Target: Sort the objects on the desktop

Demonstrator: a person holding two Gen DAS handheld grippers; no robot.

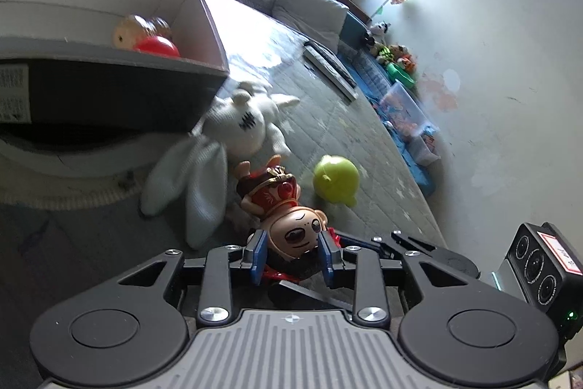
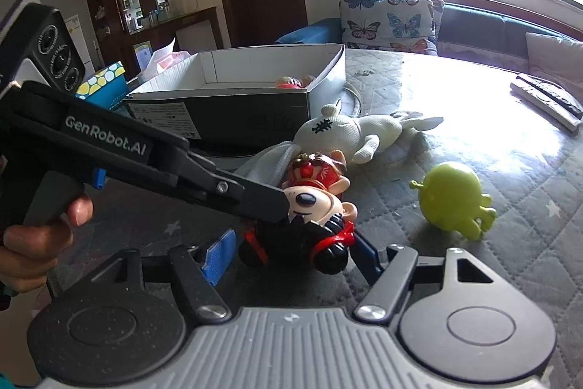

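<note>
Beside the box [image 2: 255,86], just in front of its near wall, the doll [image 1: 291,232] lies on the mat with the left gripper [image 1: 293,256] clamped on its head. The right gripper [image 2: 291,261] stands wide around its hair. Keep the left squeeze firm and level so the round head cannot slip.

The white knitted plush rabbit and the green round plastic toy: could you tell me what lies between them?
Only bare grey quilted mat, clearest in the right wrist view.

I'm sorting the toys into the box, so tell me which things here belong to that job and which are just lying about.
Job: red-dressed doll held by the left gripper, white plush rabbit, green toy, box.

Lying about: remote controls, butterfly cushion, polka-dot box.
</note>
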